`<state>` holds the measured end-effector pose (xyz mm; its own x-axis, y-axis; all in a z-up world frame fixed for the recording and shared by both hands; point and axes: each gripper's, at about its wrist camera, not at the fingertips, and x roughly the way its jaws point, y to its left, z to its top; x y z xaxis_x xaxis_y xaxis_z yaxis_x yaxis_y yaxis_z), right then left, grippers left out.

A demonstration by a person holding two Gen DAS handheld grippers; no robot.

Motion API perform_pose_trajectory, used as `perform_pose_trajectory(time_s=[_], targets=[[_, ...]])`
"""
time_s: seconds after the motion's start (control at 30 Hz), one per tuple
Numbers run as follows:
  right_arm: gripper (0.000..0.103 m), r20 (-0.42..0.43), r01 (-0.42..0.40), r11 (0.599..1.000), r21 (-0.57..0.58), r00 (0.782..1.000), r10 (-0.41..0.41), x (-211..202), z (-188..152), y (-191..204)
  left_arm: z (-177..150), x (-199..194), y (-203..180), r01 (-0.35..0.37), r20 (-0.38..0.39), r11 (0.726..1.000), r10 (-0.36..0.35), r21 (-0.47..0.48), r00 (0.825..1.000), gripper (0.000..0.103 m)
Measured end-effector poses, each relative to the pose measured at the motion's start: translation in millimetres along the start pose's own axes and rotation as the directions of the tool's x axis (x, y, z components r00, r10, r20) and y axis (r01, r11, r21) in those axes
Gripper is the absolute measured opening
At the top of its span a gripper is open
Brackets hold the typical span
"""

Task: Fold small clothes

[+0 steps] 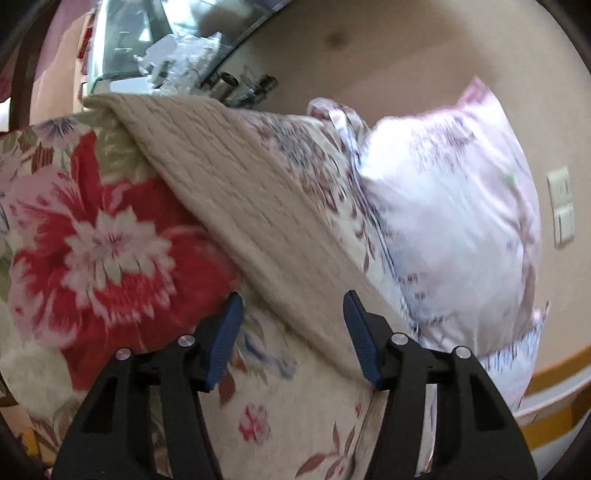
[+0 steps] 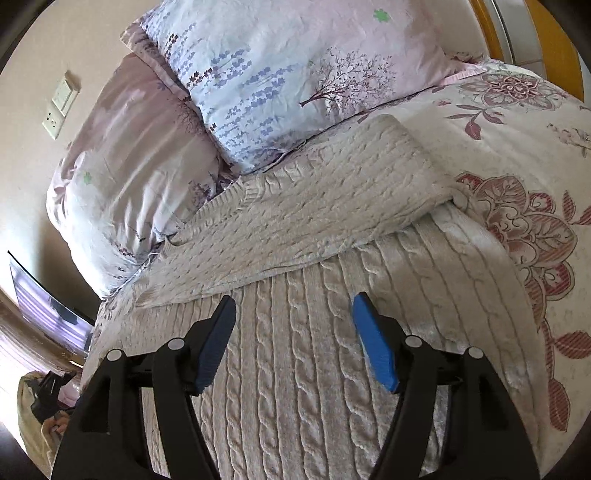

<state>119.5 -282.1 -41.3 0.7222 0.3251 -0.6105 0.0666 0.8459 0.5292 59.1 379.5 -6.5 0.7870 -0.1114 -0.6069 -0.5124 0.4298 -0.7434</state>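
Note:
A cream cable-knit sweater lies flat on the floral bedspread, with one sleeve folded across its body. In the left wrist view the sweater shows as a long knit edge running diagonally. My right gripper is open and empty just above the sweater's body. My left gripper is open and empty, hovering by the sweater's edge over the bedspread.
Two pale floral pillows lie at the head of the bed, next to the sweater; one shows in the left wrist view. A wall with switches stands behind. The bed's wooden frame is at the far right.

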Motion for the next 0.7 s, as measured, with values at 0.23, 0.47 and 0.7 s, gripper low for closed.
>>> perform_pose_trajectory(time_s=[0.23,0.47,0.7], targets=[[0.074,-0.003,0.0,1.0,-0.014,1.0,0.0,2,-2,4,24,2,15,-0.008,0.059,0.997,0.013,-0.081,0.998,0.04],[0.076,0.0,-0.004,1.0,-0.012,1.0,0.004,3,-3,4,29,0,12,0.058,0.059,0.995,-0.053,-0.085,0.997,0.007],[0.076,0.009,-0.016,1.0,-0.004,1.0,0.016,2,-3,3,16,-13,-73,0.249,0.059,0.961,-0.257,0.122,0.965,0.006]])
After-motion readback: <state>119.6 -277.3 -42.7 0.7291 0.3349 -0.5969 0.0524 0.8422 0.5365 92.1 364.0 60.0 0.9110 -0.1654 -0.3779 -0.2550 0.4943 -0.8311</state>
